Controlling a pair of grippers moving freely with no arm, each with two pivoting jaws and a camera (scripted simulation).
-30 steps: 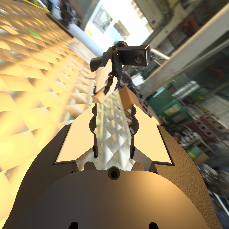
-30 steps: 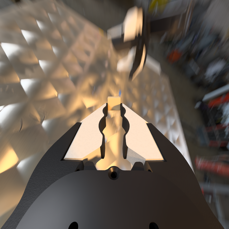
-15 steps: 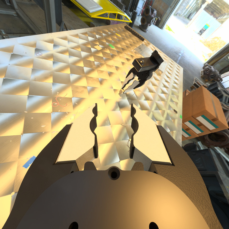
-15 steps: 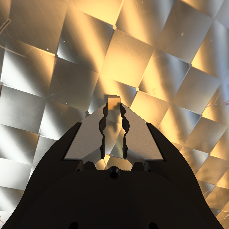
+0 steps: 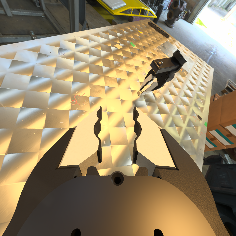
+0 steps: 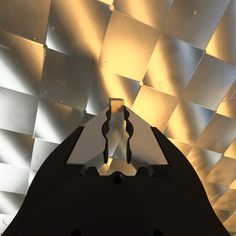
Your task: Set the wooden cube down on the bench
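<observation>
The bench (image 5: 38, 79), a wide sheet of brushed metal squares, spreads under both claws. Off its far edge past the right claw stand orange crates (image 5: 224, 122). The left gripper (image 5: 117, 111) hangs over the bench with its jaws apart, holding nothing. Ahead of it and to its right, the right gripper (image 5: 140, 94) tilts down, tips close to the bench. Pinched at those tips is the wooden cube (image 6: 117, 106); whether it touches the bench I cannot tell.
</observation>
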